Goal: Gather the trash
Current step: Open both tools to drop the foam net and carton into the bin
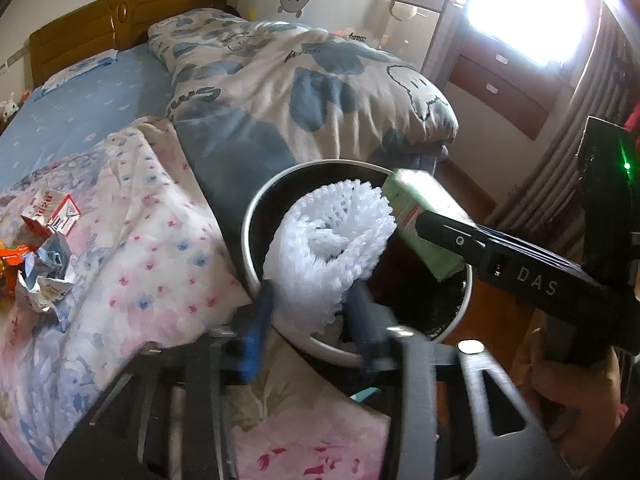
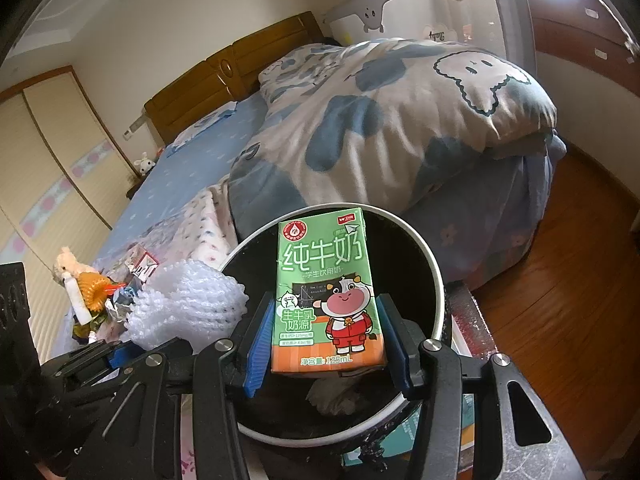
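One round bin stands at the bed's edge, at 6 o'clock in the right wrist view. One green milk carton sits over it. One white foam net lies at the rim. Two tongs show: left, right. One bed carries one quilt and one small red-and-white box at 9 o'clock.

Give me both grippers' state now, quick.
Left gripper: open, white foam fruit net loose between its fingers, over the trash bin.
Right gripper: shut on green milk carton.
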Tool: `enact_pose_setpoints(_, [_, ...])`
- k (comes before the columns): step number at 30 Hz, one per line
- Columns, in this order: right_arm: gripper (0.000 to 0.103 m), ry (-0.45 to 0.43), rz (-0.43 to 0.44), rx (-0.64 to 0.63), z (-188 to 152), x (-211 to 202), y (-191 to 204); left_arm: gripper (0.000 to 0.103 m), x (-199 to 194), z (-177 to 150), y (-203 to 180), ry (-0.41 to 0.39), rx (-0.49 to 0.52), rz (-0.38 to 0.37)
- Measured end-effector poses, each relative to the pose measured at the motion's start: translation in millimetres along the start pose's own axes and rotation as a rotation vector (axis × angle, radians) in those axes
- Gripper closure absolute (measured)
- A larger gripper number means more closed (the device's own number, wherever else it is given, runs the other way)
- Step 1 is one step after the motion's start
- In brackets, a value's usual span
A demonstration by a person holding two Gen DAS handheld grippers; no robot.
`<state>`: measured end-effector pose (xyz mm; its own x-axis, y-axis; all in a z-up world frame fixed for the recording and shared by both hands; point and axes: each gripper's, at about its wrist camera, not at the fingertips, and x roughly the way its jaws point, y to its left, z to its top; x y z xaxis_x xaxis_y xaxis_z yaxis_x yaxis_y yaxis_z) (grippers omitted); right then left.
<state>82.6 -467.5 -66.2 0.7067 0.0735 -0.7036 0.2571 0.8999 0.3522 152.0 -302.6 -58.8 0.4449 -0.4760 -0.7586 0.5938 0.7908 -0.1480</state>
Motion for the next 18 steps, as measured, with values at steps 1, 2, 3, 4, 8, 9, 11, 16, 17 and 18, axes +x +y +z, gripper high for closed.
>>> enact_pose_setpoints(1, [0.052,-0.001,-0.001,-0.001,0.5,-0.1,0.1,0.051,-1.1,-0.4,0.0,-0.005,0.001,0.004])
enact_pose_setpoints(2, [0.052,-0.003,-0.002,0.0,1.1,-0.5,-0.1,0.048,-2.1,-0.9,-0.5,-0.007,0.001,0.006])
enact_pose_setpoints(3, [0.052,-0.006,-0.001,0.003,1.6,-1.2,-0.5,0.046,-3.1,-1.9,0.4,-0.008,0.0,0.005])
enact_pose_setpoints(4, [0.051,-0.008,0.002,0.007,2.1,-1.8,-0.8,0.045,-3.9,-3.4,1.6,-0.007,-0.004,0.007])
enact_pose_setpoints(8, [0.04,-0.022,-0.009,-0.001,1.2,-6.4,2.7,0.042,-8.8,-13.8,11.7,-0.001,-0.029,0.014])
enact_pose_setpoints(9, [0.039,-0.025,-0.003,0.004,0.2,-7.4,3.7,0.041,-10.9,-18.8,16.3,0.001,-0.039,0.019])
enact_pose_setpoints(11, [0.032,-0.029,0.003,0.008,-2.9,-9.3,7.3,0.041,-15.0,-27.6,24.9,0.005,-0.058,0.029])
enact_pose_setpoints(16, [0.018,-0.022,0.026,0.01,-13.4,-10.0,22.4,0.041,-30.5,-51.2,51.0,-0.002,-0.103,0.078])
enact_pose_setpoints(17, [0.017,-0.021,0.033,0.005,-16.4,-10.0,28.1,0.041,-34.4,-55.5,56.9,-0.005,-0.113,0.088])
enact_pose_setpoints(18, [0.016,-0.018,0.037,0.002,-18.6,-9.8,32.6,0.041,-39.7,-61.0,64.8,-0.008,-0.128,0.1])
